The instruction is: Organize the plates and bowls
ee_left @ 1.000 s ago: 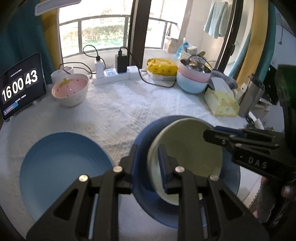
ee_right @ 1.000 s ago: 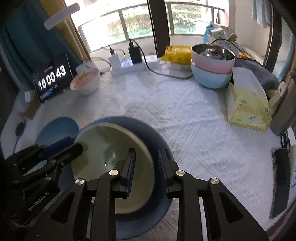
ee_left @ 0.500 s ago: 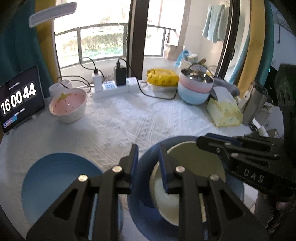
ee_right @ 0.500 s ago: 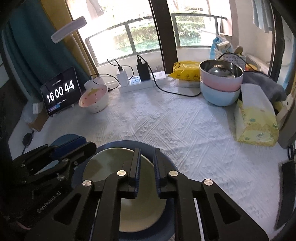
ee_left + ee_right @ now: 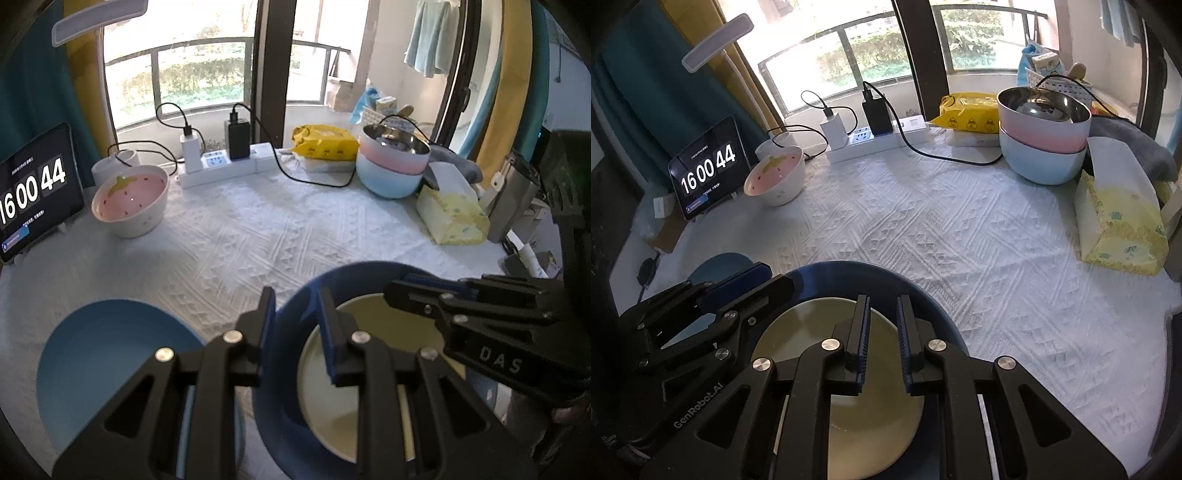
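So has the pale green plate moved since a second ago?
Yes. In the left wrist view the pale green plate now sits lower and farther from the tissue box, still inside the dark blue plate.

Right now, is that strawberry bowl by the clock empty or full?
Empty. The strawberry bowl stands upright, and its pink inside with the painted strawberry and seeds shows bare in both views.

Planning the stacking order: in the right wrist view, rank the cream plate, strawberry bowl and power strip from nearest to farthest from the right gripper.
1. Cream plate, directly under the right gripper.
2. Strawberry bowl, far left.
3. Power strip, back centre by the window.
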A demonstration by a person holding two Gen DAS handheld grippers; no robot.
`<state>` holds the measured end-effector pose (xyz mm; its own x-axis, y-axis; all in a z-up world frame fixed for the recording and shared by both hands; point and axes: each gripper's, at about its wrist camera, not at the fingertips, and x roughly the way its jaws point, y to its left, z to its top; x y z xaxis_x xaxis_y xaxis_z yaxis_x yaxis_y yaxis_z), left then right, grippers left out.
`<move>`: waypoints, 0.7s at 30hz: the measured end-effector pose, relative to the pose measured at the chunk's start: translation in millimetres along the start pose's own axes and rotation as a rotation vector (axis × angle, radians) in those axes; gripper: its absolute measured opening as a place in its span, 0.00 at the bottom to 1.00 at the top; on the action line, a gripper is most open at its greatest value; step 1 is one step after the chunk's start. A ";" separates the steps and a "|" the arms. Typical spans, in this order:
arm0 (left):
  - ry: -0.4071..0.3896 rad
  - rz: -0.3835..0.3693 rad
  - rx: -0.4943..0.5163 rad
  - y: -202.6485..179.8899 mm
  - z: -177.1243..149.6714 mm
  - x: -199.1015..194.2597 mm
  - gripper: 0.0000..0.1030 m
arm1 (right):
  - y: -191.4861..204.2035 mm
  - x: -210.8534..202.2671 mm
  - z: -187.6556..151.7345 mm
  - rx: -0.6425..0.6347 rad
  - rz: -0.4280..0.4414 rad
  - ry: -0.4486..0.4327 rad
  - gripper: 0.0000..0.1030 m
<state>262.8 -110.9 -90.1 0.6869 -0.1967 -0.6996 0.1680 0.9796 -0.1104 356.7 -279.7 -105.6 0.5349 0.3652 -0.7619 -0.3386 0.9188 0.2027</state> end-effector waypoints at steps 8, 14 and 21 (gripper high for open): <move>-0.033 -0.013 -0.010 7.3 2.7 -16.3 0.30 | 11.2 -13.5 6.4 -0.009 -0.031 -0.035 0.15; -0.063 -0.020 -0.039 24.9 7.6 -32.1 0.36 | 28.7 -19.2 12.6 -0.036 -0.040 -0.048 0.16; -0.100 -0.013 -0.051 48.4 13.6 -49.3 0.43 | 55.0 -18.4 19.4 -0.067 -0.037 -0.049 0.16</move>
<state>246.6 -54.4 -51.4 0.7526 -0.2100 -0.6241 0.1426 0.9773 -0.1569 343.2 -233.0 -68.5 0.5845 0.3398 -0.7368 -0.3684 0.9202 0.1321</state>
